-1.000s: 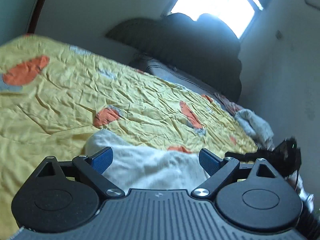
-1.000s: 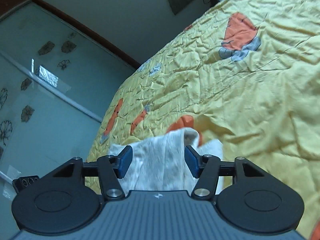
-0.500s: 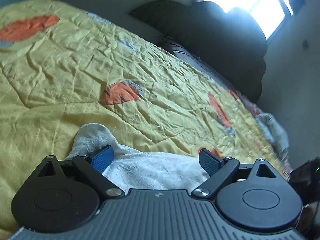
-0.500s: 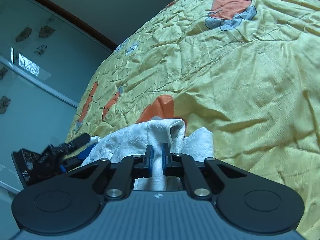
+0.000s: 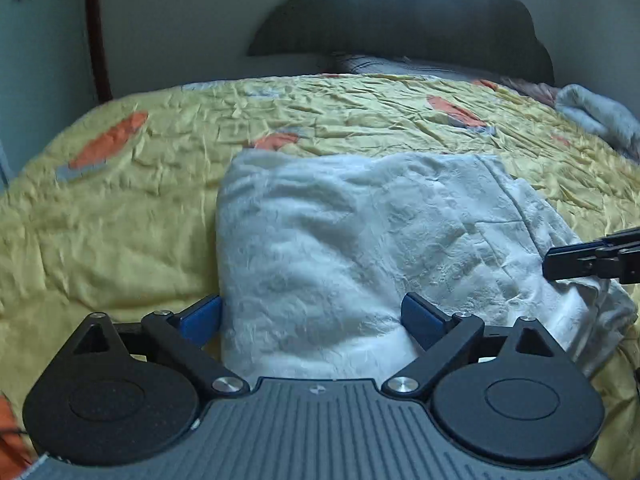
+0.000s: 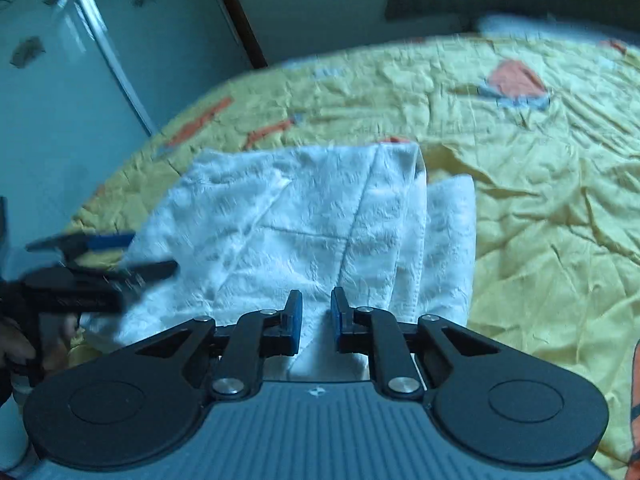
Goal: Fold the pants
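The white textured pants point(image 5: 340, 240) lie folded into a rough rectangle on the yellow bedspread point(image 5: 100, 220). My left gripper point(image 5: 310, 316) is at their near edge, wide and still opening, its blue pads astride the cloth without pressing it. My right gripper point(image 6: 316, 316) sits over the pants point(image 6: 320, 220) near a seam, jaws a narrow gap apart and opening, with cloth in the gap but no pinch showing. The right gripper point(image 5: 592, 256) also reaches in from the right edge of the left wrist view. In the right wrist view the left gripper point(image 6: 148, 254) is blurred at the left.
A dark headboard point(image 5: 400, 20) and a grey pillow point(image 5: 400, 66) are at the far end of the bed. A pale crumpled cloth point(image 5: 600, 116) lies at the far right. A glass wardrobe door point(image 6: 60, 80) stands left. A hand point(image 6: 12, 344) holds the left gripper.
Both views have swung round to face the headboard. The right gripper shut on a fold of the pants, then loosened. The pants now lie flatter and wider. The left gripper stayed open.
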Tool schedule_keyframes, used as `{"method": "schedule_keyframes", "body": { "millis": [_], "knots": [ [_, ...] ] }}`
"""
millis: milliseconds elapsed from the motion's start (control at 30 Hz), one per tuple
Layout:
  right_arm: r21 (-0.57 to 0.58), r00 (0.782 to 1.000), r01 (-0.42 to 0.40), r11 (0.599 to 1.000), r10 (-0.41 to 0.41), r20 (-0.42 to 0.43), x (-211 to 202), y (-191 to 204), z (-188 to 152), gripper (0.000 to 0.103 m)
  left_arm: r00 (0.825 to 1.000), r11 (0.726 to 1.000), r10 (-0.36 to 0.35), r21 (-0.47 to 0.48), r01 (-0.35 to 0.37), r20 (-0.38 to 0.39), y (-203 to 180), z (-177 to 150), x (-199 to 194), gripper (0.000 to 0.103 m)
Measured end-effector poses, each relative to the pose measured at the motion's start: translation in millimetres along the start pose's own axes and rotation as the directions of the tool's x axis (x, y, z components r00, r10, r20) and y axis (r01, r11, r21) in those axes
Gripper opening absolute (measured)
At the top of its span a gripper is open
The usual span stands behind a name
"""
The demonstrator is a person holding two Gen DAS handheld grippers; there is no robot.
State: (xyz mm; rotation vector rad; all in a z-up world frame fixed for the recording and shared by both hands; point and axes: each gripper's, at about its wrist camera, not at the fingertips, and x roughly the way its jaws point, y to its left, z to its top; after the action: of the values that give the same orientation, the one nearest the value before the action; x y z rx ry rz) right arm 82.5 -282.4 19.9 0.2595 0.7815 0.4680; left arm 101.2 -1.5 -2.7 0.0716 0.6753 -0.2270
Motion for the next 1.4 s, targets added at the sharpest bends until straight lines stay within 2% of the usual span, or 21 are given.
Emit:
{"method": "schedule_keyframes", "body": {
  "millis": [100, 200, 300, 367, 400, 433, 500, 533, 600, 700, 833, 933, 1000, 1067, 1100, 1200, 1267, 1333, 1400],
  "knots": [
    [0.091, 0.999, -0.041, 0.995, 0.041, -0.003, -2.3, -11.9, 1.8, 0.014, 0.999, 0.997, -0.034, -0.076, 0.032, -0.016, 14.9, -1.3, 7.6, 0.103],
    [0.159, 1.0, 0.027, 0.987, -0.026, -0.004, -17.2, -7.9, 5.6, 0.014, 0.999, 0.998, -0.006, -0.069, 0.002, -0.051, 13.9, 2.0, 0.1, 0.102],
    [0.126, 0.999, -0.009, 0.992, 0.002, 0.054, -39.0, 9.3, 2.7, 0.017, 0.999, 0.998, -0.004, -0.067, 0.001, -0.053, 11.6, -0.8, -20.1, 0.101],
    [0.096, 0.998, -0.022, 0.995, 0.017, 0.056, -41.7, 21.3, 0.8, 0.022, 0.999, 0.997, 0.005, -0.076, -0.009, -0.052, 10.8, -5.2, -27.9, 0.101],
    [0.077, 0.999, -0.013, 0.997, 0.01, 0.046, -39.0, 25.8, -0.4, 0.031, 0.999, 0.996, 0.005, -0.084, -0.01, -0.053, 10.2, -7.2, -28.9, 0.102],
    [0.054, 1.0, 0.007, 0.999, -0.009, 0.028, -32.8, 29.8, -1.7, 0.047, 0.999, 0.996, 0.005, -0.093, -0.01, -0.052, 10.9, -9.0, -28.4, 0.103],
    [0.02, 0.999, 0.053, 0.998, -0.053, -0.013, -15.7, 32.1, -7.3, 0.063, 0.999, 0.993, 0.007, -0.121, -0.013, -0.054, 13.2, -12.1, -23.8, 0.103],
    [-0.008, 0.998, 0.058, 0.998, -0.058, -0.015, -9.6, 32.8, -11.1, 0.063, 0.999, 0.99, 0.002, -0.138, -0.009, -0.052, 15.2, -13.2, -21.2, 0.103],
    [-0.087, 0.997, 0.067, 0.994, -0.064, 0.036, -5.9, 35.9, -21.2, 0.064, 0.999, 0.99, -0.002, -0.144, -0.003, -0.034, 16.2, -15.7, -18.7, 0.103],
    [-0.133, 0.995, 0.096, 0.986, -0.09, 0.049, -5.1, 43.1, -24.9, 0.064, 1.0, 0.991, 0.004, -0.133, -0.007, -0.02, 14.0, -17.1, -17.4, 0.103],
    [-0.114, 0.994, 0.1, 0.988, -0.095, 0.046, -8.4, 43.7, -21.5, 0.064, 1.0, 0.992, 0.003, -0.13, -0.006, -0.018, 13.7, -16.7, -17.0, 0.103],
    [-0.078, 0.988, 0.147, 0.986, -0.142, 0.063, -19.7, 48.3, -20.0, 0.064, 0.999, 0.989, 0.013, -0.148, -0.02, -0.047, 15.7, -13.7, -25.2, 0.103],
    [-0.077, 0.985, 0.15, 0.986, -0.142, 0.095, -31.2, 52.9, -21.2, 0.065, 0.999, 0.99, 0.015, -0.137, -0.02, -0.035, 13.0, -13.6, -40.3, 0.098],
    [-0.078, 0.988, 0.13, 0.988, -0.122, 0.097, -38.0, 54.7, -21.5, 0.065, 1.0, 0.996, -0.006, -0.093, 0.005, -0.006, 7.8, -16.0, -57.7, 0.098],
    [-0.062, 0.991, 0.112, 0.992, -0.107, 0.085, -39.5, 51.5, -20.6, 0.065, 0.999, 0.995, -0.048, -0.092, 0.048, 0.006, 8.3, -17.3, -64.7, 0.099],
    [0.033, 0.988, 0.121, 0.992, -0.124, 0.087, -44.1, 22.8, -14.2, 0.065, 0.986, 0.974, -0.166, -0.156, 0.165, 0.005, 23.9, -15.8, -67.6, 0.099],
    [0.136, 0.988, 0.117, 0.984, -0.13, 0.085, -48.4, -8.1, -4.8, 0.065, 0.982, 0.948, -0.191, -0.261, 0.182, -0.008, 44.8, -9.4, -56.4, 0.099],
    [0.264, 0.997, 0.059, 0.963, -0.072, 0.04, -44.4, -47.2, 6.8, 0.065, 0.969, 0.902, -0.244, -0.373, 0.217, -0.027, 67.6, -0.3, -39.7, 0.098],
    [0.353, 0.999, 0.041, 0.935, -0.049, 0.011, -36.9, -76.2, 16.9, 0.066, 0.952, 0.851, -0.305, -0.457, 0.259, -0.029, 84.6, 8.6, -23.6, 0.098]
  ]
}}
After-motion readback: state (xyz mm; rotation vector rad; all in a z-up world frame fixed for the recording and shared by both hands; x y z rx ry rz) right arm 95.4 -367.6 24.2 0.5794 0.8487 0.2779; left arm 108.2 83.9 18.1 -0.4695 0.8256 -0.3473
